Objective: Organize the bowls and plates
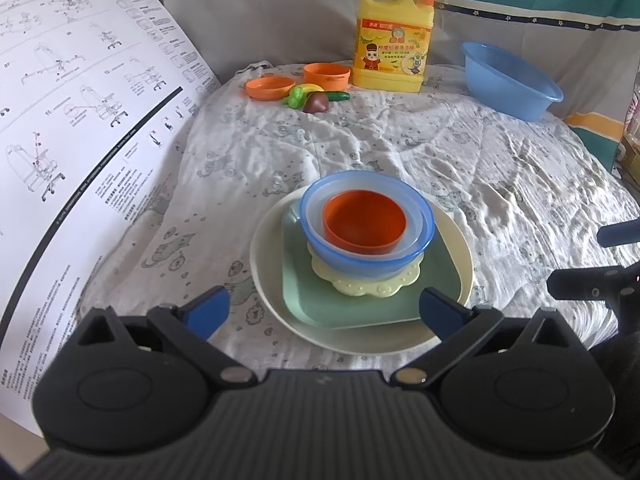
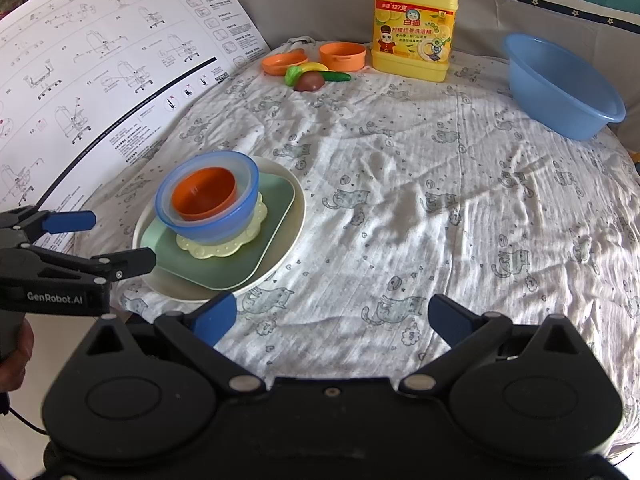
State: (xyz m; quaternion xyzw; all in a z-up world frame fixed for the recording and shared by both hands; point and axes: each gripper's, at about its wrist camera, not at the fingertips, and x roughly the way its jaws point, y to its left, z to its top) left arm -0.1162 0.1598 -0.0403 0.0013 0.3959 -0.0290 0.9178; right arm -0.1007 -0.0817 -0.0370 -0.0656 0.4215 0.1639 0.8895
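Left gripper (image 1: 324,308): jaws spread wide, nothing held, hovering just before the near rim of the stack. Right gripper (image 2: 334,316): jaws likewise wide apart and empty, over bare cloth (image 2: 400,184) to the right of the stack.

Stack on the worktop, all nested: round cream plate (image 1: 264,276) at the bottom, square green plate (image 1: 320,304) on it, yellow scalloped dish (image 1: 360,286) next, then blue bowl (image 1: 360,256), a pale clear bowl (image 1: 316,220) inside that, orange bowl (image 1: 364,220) innermost.

Well beyond, at the far edge: yellow detergent jug (image 1: 394,40) with pump, orange toy pot (image 1: 326,74) and orange toy pan (image 1: 268,88) beside it, toy fruit and vegetables (image 1: 314,98) just in front. Blue basin (image 1: 512,80) tilted at far right. Large printed instruction sheet (image 1: 80,120) along the left side.
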